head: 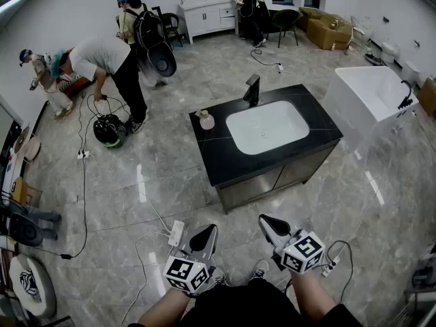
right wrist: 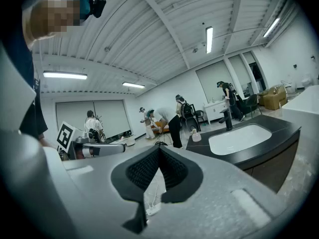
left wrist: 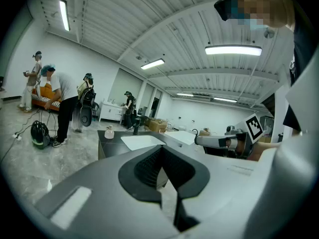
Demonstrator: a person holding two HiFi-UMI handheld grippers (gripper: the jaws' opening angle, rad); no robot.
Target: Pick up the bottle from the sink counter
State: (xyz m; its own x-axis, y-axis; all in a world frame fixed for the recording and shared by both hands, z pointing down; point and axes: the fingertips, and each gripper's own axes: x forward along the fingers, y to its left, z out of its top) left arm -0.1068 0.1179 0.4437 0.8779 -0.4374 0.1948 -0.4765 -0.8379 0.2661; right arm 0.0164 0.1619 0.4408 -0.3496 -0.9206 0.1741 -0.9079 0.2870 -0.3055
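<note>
A small pale bottle point(head: 206, 120) stands upright on the left end of the black sink counter point(head: 317, 118), beside the white basin point(head: 267, 127) and a black faucet point(head: 252, 89). Both grippers hang low over the floor in front of the counter, well short of it. My left gripper point(head: 204, 236) and my right gripper point(head: 273, 224) are both shut with nothing between the pads. The left gripper view has the bottle point(left wrist: 109, 132) far ahead beyond the shut left gripper point(left wrist: 160, 156). In the right gripper view the bottle point(right wrist: 197, 136) is distant past the shut right gripper point(right wrist: 158, 156).
Several people stand or bend at the back left near a round black device point(head: 109, 129). Cables and a white power strip point(head: 176, 234) lie on the tiled floor left of my feet. A white freestanding basin point(head: 371, 94) stands at the right, cardboard boxes point(head: 328, 31) behind.
</note>
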